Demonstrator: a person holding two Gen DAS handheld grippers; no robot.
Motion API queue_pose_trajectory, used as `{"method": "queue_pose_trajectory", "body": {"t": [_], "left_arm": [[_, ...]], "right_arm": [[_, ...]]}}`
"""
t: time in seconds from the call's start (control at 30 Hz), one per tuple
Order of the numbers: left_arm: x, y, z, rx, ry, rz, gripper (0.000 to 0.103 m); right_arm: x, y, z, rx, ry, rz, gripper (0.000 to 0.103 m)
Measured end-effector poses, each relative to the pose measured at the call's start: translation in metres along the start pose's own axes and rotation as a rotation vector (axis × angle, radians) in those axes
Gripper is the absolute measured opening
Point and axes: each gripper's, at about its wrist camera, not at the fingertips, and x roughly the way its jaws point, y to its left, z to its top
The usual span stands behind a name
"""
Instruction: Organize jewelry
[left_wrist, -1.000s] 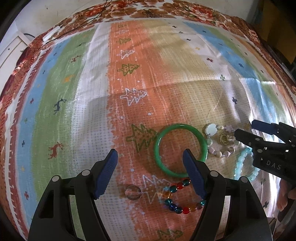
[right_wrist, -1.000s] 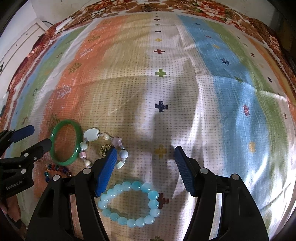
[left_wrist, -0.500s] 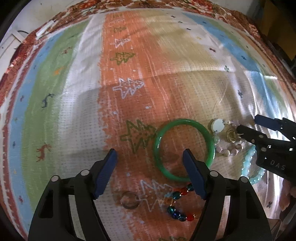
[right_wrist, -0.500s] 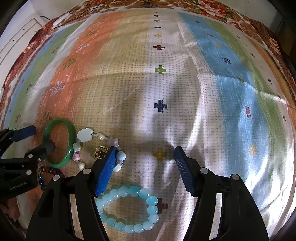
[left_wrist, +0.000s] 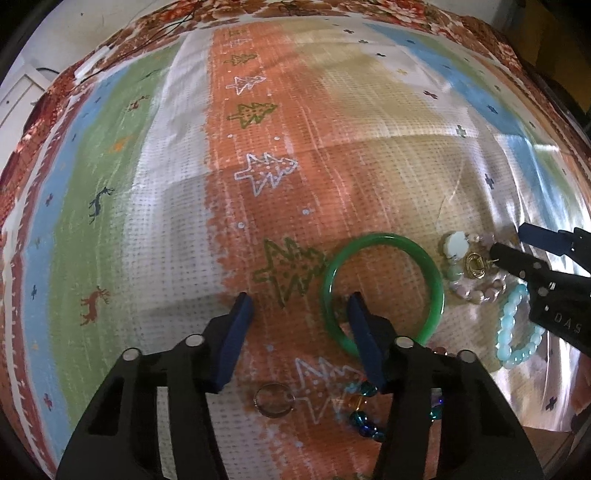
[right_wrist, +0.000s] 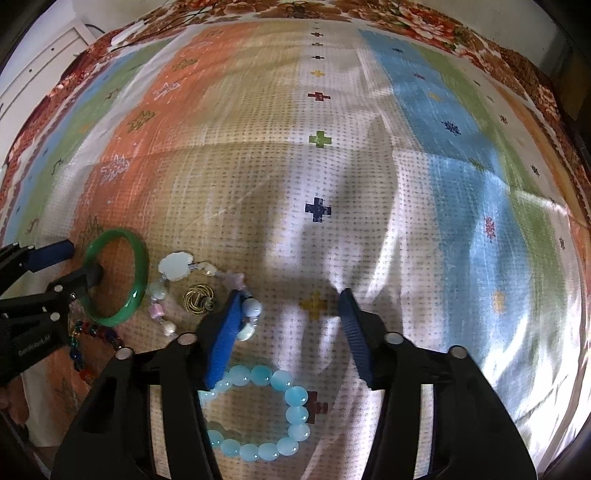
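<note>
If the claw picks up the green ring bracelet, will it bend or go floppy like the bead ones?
Probably not. The green bangle looks like one solid, glossy hoop, so it should stay stiff. That shine suggests it may slip between the pads. Lying flat it won't roll, but set on edge it likely would.

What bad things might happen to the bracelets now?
1. The left gripper, its jaws just closing, has one finger inside the smooth green bangle; the bangle may slide away.
2. The right gripper pad sits over the pastel bead-and-shell bracelet, beside the light blue bead bracelet; it may snag both.
</note>
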Motion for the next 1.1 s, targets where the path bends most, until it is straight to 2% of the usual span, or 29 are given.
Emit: {"method": "queue_pose_trajectory", "body": {"t": [0.03, 0.07, 0.1, 0.13, 0.27, 0.43, 0.93, 1.1], "left_arm": [[0.000, -0.001, 0.000, 0.007, 0.001, -0.002, 0.031], [0.000, -0.002, 0.000, 0.019, 0.004, -0.002, 0.024], [0.000, -0.003, 0.000, 0.028, 0.008, 0.003, 0.008], [0.000, -0.003, 0.000, 0.026, 0.012, 0.007, 0.007], [-0.001, 0.001, 0.001, 0.013, 0.014, -0.006, 0.007], [-0.007, 0.004, 0.001, -0.005, 0.009, -0.010, 0.007], [-0.060, -0.004, 0.000, -0.034, -0.093, -0.043, 0.008], [-0.069, -0.009, -0.008, -0.020, -0.096, -0.044, 0.008]], "right_arm": [[0.000, 0.000, 0.000, -0.001, -0.002, 0.001, 0.037], [-0.001, 0.001, 0.000, -0.005, -0.002, 0.013, 0.022], [-0.001, 0.002, -0.001, -0.009, 0.005, 0.041, 0.019], [-0.002, 0.003, -0.002, -0.012, 0.005, 0.042, 0.015], [-0.003, 0.005, -0.003, -0.030, -0.001, 0.037, 0.011], [-0.010, 0.003, -0.003, -0.022, -0.004, 0.065, 0.011], [-0.063, 0.019, -0.009, -0.049, -0.094, 0.124, 0.011], [-0.076, 0.025, -0.012, -0.073, -0.125, 0.126, 0.011]]}}
